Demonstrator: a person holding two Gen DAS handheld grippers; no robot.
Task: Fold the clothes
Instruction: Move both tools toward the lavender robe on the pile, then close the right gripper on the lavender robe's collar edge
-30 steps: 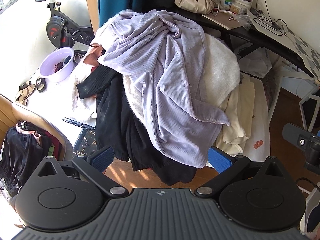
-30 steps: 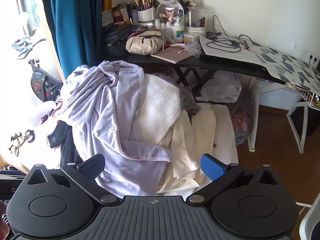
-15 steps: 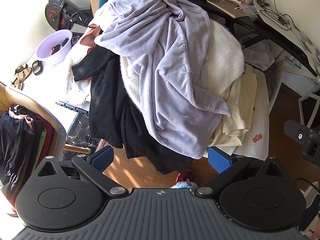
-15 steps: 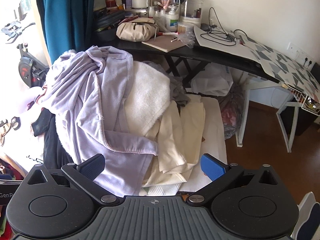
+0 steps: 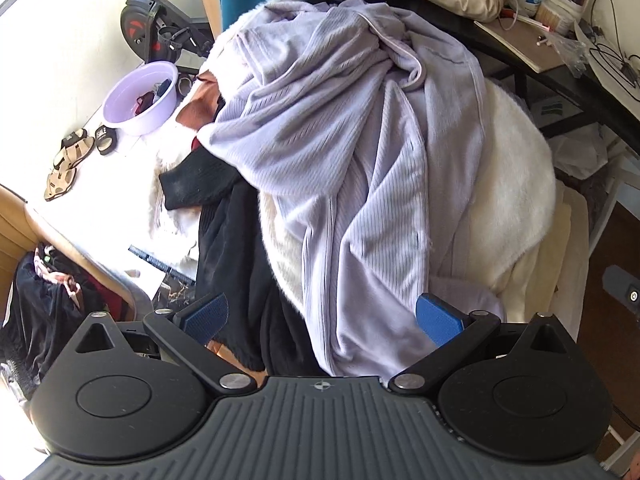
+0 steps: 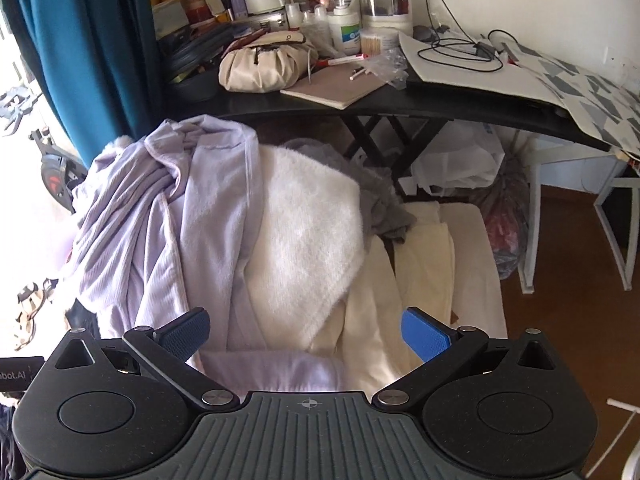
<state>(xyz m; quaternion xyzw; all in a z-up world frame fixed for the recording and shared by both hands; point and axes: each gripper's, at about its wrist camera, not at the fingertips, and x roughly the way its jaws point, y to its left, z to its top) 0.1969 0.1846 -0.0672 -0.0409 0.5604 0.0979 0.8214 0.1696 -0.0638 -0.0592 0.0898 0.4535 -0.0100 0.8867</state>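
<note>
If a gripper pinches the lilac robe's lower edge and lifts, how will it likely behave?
The lilac robe drapes in loose folds, so it is probably floppy and would sag. It lies over the white fleece and black clothes, so it may drag them.

Strong daylight is admitted from the left, where highlights are overexposed; edges are bent by fisheye distortion.
</note>
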